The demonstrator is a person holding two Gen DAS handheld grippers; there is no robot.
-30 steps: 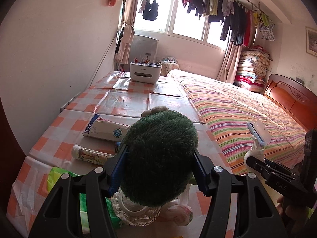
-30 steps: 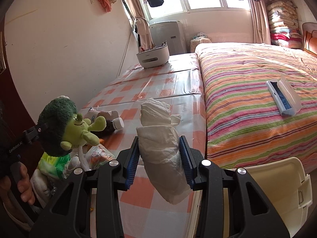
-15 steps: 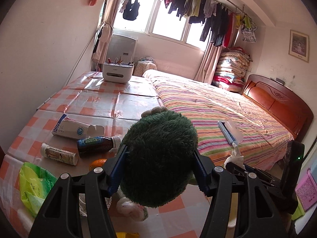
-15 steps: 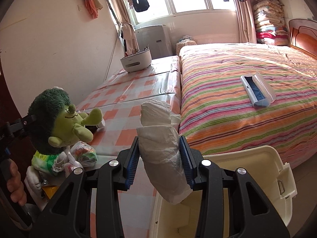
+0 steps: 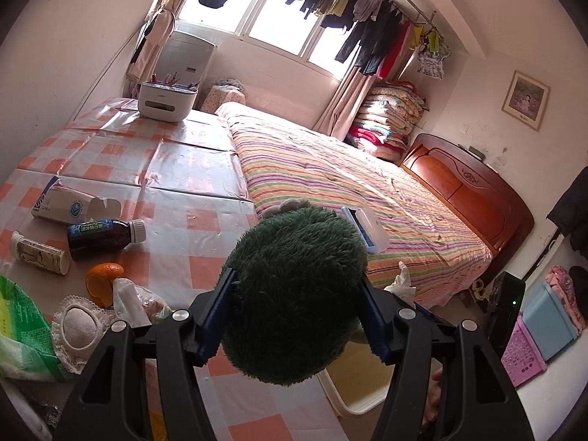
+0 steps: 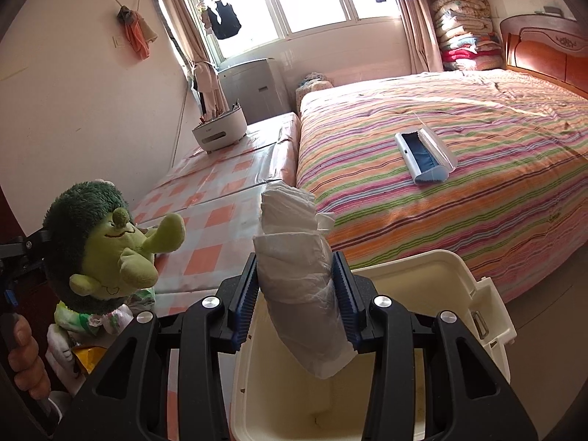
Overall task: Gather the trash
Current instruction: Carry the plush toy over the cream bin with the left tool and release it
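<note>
My left gripper [image 5: 296,279] is shut on the dark green head of a plush toy [image 5: 294,294], which hangs over the table's near edge. The right wrist view shows the toy's [image 6: 99,242] green face at the left, with a hand under it. My right gripper [image 6: 294,261] has a crumpled white paper wad [image 6: 294,228] between its blue pads. Its jaws are opening, and the pads still touch the wad. The wad hangs above the open cream trash bin [image 6: 422,268], which stands on the floor between table and bed. In the left wrist view the bin's [image 5: 345,400] edge shows under the toy.
On the checked tablecloth [image 5: 165,169] lie a dark bottle [image 5: 103,233], an orange peel [image 5: 103,275], a white carton [image 5: 58,202], a tube [image 5: 36,253] and a green bag [image 5: 18,330]. A white pen box [image 5: 167,101] stands at the far end. A blue brush case [image 6: 424,156] lies on the striped bed [image 6: 477,128].
Both grippers have swung to the right, off the table. The right gripper with the wad has come over the open bin. The left still carries the toy.
</note>
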